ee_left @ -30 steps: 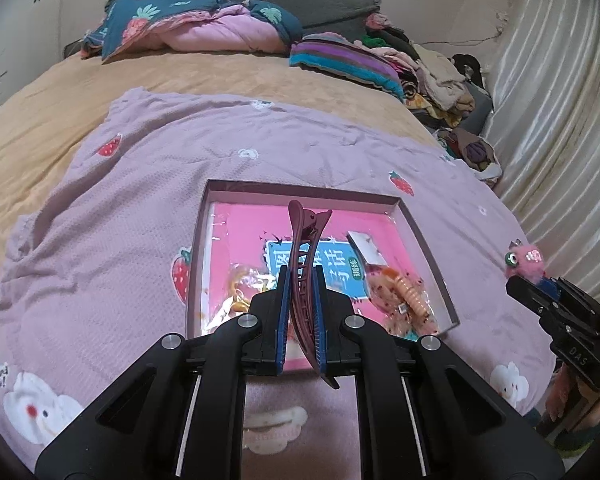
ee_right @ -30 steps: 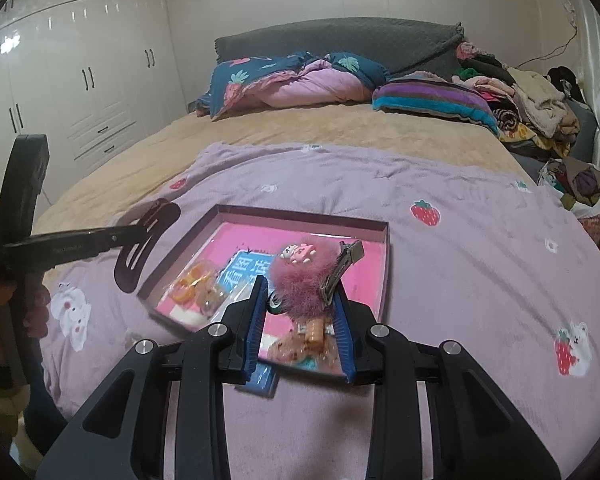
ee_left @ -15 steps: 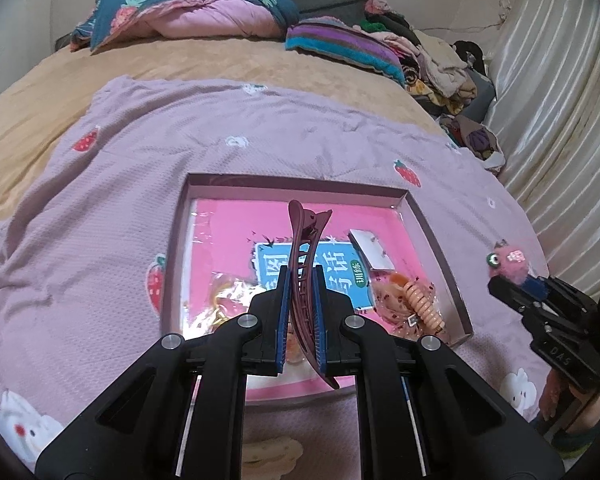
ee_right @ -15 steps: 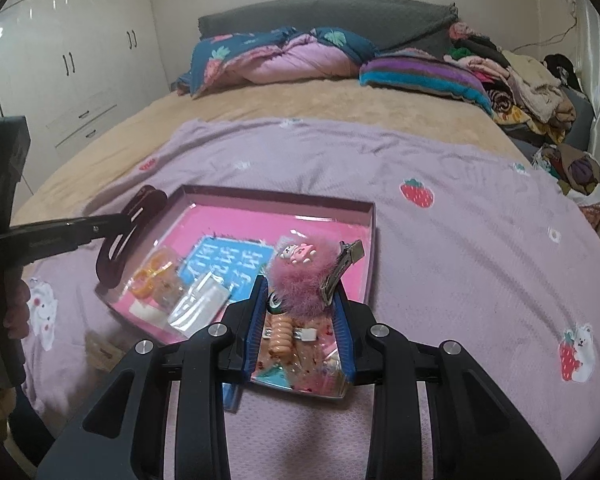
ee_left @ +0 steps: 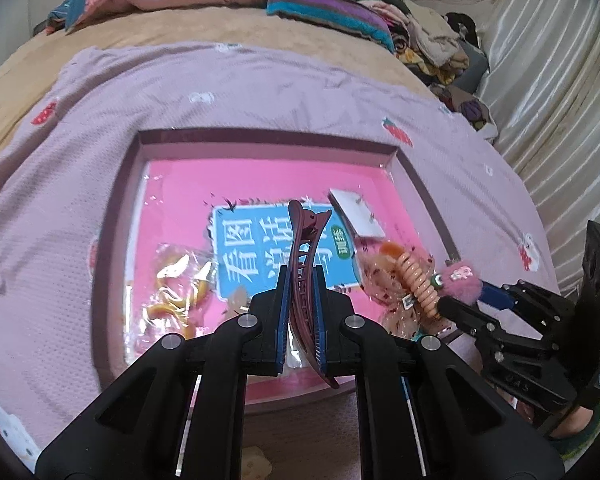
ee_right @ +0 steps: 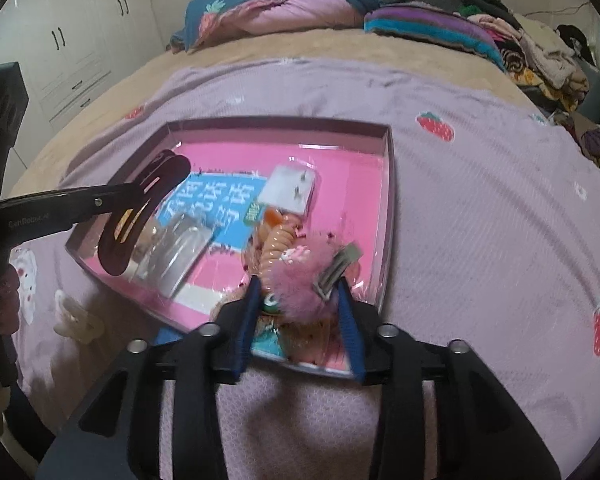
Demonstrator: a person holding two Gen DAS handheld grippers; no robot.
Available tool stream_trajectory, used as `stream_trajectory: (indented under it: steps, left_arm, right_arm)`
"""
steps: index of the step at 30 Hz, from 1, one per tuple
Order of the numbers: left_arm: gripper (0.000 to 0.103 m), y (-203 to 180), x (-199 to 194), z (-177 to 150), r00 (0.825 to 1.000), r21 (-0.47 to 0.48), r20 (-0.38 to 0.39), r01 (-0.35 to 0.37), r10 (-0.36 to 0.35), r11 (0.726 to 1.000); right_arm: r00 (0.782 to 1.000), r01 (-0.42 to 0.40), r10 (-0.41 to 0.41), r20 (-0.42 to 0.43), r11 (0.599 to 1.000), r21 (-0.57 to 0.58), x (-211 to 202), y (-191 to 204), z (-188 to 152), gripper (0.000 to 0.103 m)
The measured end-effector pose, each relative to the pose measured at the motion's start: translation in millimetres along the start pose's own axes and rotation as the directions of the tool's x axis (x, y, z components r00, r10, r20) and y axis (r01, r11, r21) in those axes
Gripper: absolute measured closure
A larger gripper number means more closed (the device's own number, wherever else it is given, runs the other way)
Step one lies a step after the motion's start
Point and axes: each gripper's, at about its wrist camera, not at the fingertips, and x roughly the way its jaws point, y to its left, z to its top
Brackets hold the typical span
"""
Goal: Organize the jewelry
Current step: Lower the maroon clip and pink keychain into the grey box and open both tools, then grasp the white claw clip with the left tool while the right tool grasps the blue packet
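A shallow pink tray point(ee_left: 260, 136) point(ee_right: 390, 216) lies on the lilac blanket. It holds a blue card, bagged orange pieces point(ee_left: 176, 288), a white earring card point(ee_left: 358, 216) point(ee_right: 290, 188) and a peach coil hair tie point(ee_left: 416, 280) point(ee_right: 276, 248). My left gripper point(ee_left: 302, 300) is shut on a maroon hair clip point(ee_left: 304, 264) point(ee_right: 140, 216), held over the tray's near half. My right gripper point(ee_right: 300, 292) is shut on a fluffy pink hair clip point(ee_right: 304, 276) point(ee_left: 460, 280) over the tray's near right corner.
The lilac strawberry-print blanket point(ee_left: 260, 80) covers a tan bed. Pillows and folded clothes point(ee_right: 440, 32) lie at the far end. A cream hair clip point(ee_right: 76, 316) lies on the blanket beside the tray. White wardrobes point(ee_right: 68, 40) stand at the left, curtains point(ee_left: 560, 80) at the right.
Both grippers have moved forward and down over the tray, each still holding its clip. The fluffy clip is now above the tray's near right corner.
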Motion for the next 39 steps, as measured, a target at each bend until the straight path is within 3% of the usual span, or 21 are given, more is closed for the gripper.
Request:
stream_trajectory:
  steps: [2,4,9,13,14,16,20,28,39]
  left_arm:
    - [0.099,-2,4,-2,1.0,0.004,-0.01,0.0,0.0,1.0]
    - [0.099,-3,7,-4,1.0,0.009,-0.016,-0.006,0.006,1.0]
    - [0.098,-5,10,-7,1.0,0.014,-0.024,-0.013,0.014,1.0]
    - [0.073,-8,4,-9,1.0,0.026,-0.011,-0.029,0.029,0.999]
    - [0.071,-10,0,-9,0.999,0.03,-0.002,-0.033,0.033,0.999]
    - [0.068,-11,-8,-9,0.999,0.032,0.014,-0.035,0.035,0.999]
    - [0.049,-14,-29,-11,0.998,0.036,0.052,-0.049,0.047,0.998]
    - [0.022,-10,-69,-17,0.991,0.018,0.121,-0.066,0.063,0.998]
    - [0.011,4,-107,-34,0.976,-0.001,0.182,-0.118,0.116,0.993]
  right_arm:
    - [1.0,0.007,-0.007,0.002,1.0,-0.002,-3,0,-4,0.052]
    - [1.0,0.023,-0.023,0.01,1.0,0.0,-8,-1,-8,0.04]
    - [0.998,0.033,-0.035,0.055,0.999,0.037,-30,-7,-19,0.032]
    - [0.995,0.028,-0.035,0.097,0.998,0.064,-51,-11,-23,0.023]
    - [0.993,0.029,-0.037,0.11,0.997,0.069,-57,-11,-24,0.022]
    - [0.99,0.024,-0.035,0.135,0.996,0.08,-69,-12,-25,0.021]
    - [0.985,0.024,-0.038,0.168,0.996,0.082,-89,-12,-27,0.02]
    - [0.975,0.016,-0.034,0.22,0.997,0.081,-117,-5,-32,0.015]
    - [0.972,0.003,-0.014,0.233,0.999,0.047,-131,17,-38,0.014]
